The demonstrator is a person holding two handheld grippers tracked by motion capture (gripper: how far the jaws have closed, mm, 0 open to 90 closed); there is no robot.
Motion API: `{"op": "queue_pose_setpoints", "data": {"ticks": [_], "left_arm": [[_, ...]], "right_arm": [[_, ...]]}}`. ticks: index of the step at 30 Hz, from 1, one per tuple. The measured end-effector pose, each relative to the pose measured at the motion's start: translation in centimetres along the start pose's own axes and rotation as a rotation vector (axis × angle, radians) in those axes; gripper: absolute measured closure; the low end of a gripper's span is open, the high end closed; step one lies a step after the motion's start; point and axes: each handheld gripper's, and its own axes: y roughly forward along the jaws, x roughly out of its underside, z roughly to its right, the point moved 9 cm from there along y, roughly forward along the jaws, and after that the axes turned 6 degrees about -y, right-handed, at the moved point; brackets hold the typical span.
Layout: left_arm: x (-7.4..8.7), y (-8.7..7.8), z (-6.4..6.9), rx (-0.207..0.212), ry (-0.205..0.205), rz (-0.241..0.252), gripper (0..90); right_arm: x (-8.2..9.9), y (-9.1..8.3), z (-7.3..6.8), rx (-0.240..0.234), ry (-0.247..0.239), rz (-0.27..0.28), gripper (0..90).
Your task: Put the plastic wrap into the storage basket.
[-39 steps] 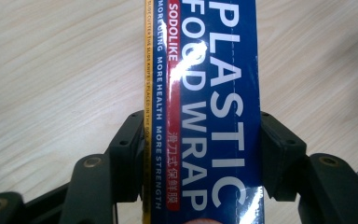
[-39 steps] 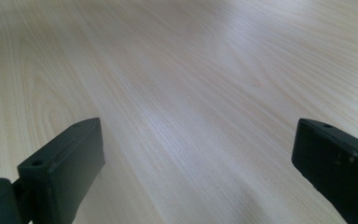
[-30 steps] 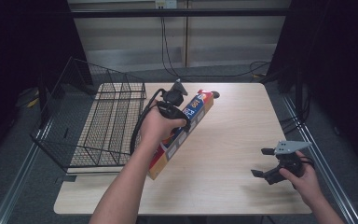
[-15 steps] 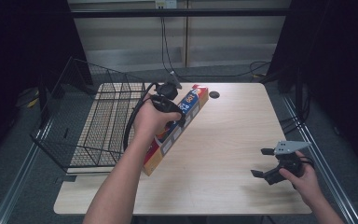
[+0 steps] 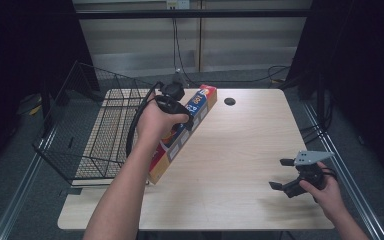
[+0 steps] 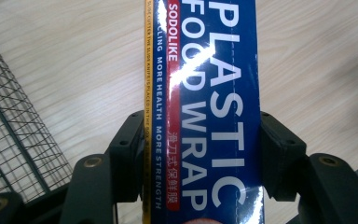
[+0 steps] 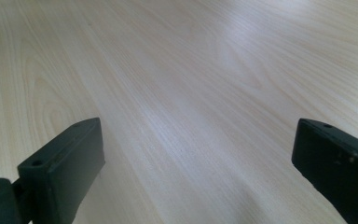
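Observation:
A long blue and orange box of plastic food wrap (image 5: 201,101) hangs tilted above the table's left half, its near end over the basket's edge. My left gripper (image 5: 184,116) is shut across the box's middle. In the left gripper view the box (image 6: 205,93) fills the space between the two black fingers (image 6: 130,142), which press on both of its long sides. My right gripper (image 5: 279,173) rests low at the table's front right, open. In the right gripper view its fingers (image 7: 70,158) stand wide apart over bare wood, with nothing between them.
A black wire basket (image 5: 87,150) stands on the left side of the wooden table (image 5: 240,145), one wall folded up at the far left. A small black round spot (image 5: 229,101) lies at the back centre. Cables trail from the left gripper.
My left gripper has carried the box leftward and a little upward, closer to the wire basket. The right gripper has stayed where it was.

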Motion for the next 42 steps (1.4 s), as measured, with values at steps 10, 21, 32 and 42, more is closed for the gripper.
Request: {"op": "queue_pose_setpoints", "data": {"ticks": [10, 21, 32, 42], "left_arm": [[-0.1, -1.5, -0.8, -0.018, -0.023, 0.002, 42.8], [-0.2, -2.5, -1.8, -0.035, -0.034, -0.001, 42.8], [-0.1, -3.5, -2.4, -0.064, -0.047, -0.009, 42.9], [-0.1, -4.7, -3.2, -0.083, -0.059, -0.005, 43.0]], "right_arm": [[0.0, 0.0, 0.0, 0.001, -0.001, 0.001, 2.2], [0.0, -0.1, 0.1, 0.005, 0.000, 0.000, 2.2], [-0.1, 0.0, 0.0, 0.005, -0.001, 0.001, 2.2], [-0.1, -0.1, 0.0, 0.003, 0.006, 0.005, 2.2]]}}
